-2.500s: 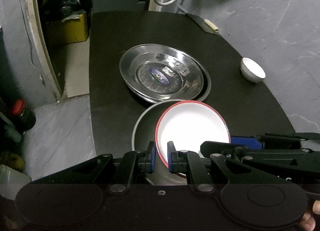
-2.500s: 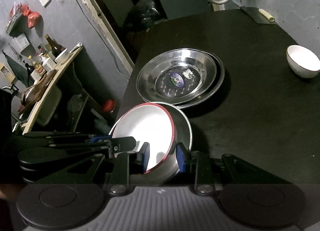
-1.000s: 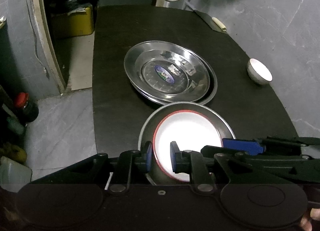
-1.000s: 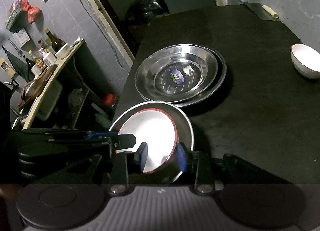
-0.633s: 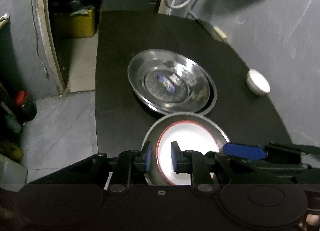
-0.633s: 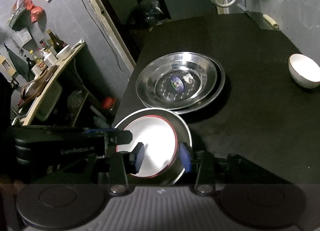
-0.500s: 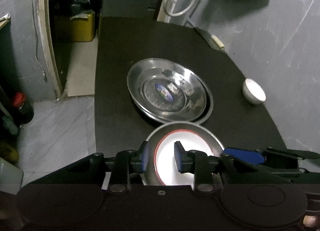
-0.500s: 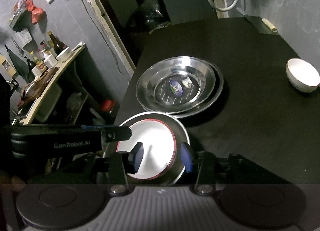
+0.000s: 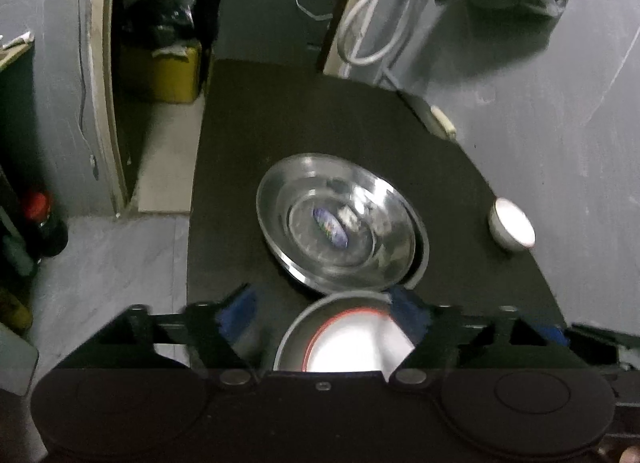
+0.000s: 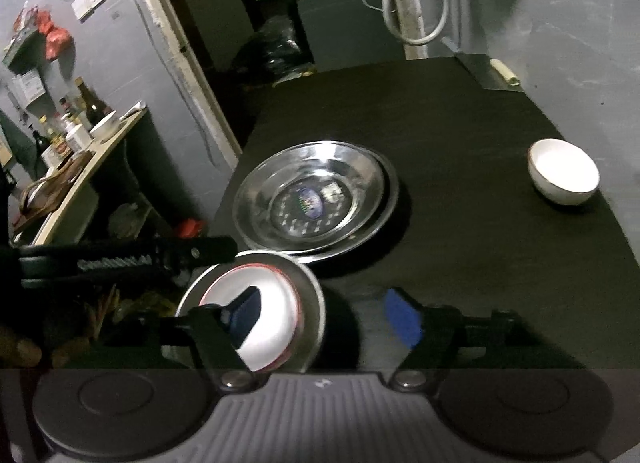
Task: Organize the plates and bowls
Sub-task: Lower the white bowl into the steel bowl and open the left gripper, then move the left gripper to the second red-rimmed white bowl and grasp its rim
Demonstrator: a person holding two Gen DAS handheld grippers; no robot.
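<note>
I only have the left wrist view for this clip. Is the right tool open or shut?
Observer: Open. The right tool has its jaws spread wide and grips nothing.
Reviewer: Where is its left finger?
Observer: Its blue pad shows in front of the red-rimmed plate; whether they touch can't be judged.
Reviewer: Anything off the table that I'm missing?
Observer: A side shelf with bottles, left of the table.
</note>
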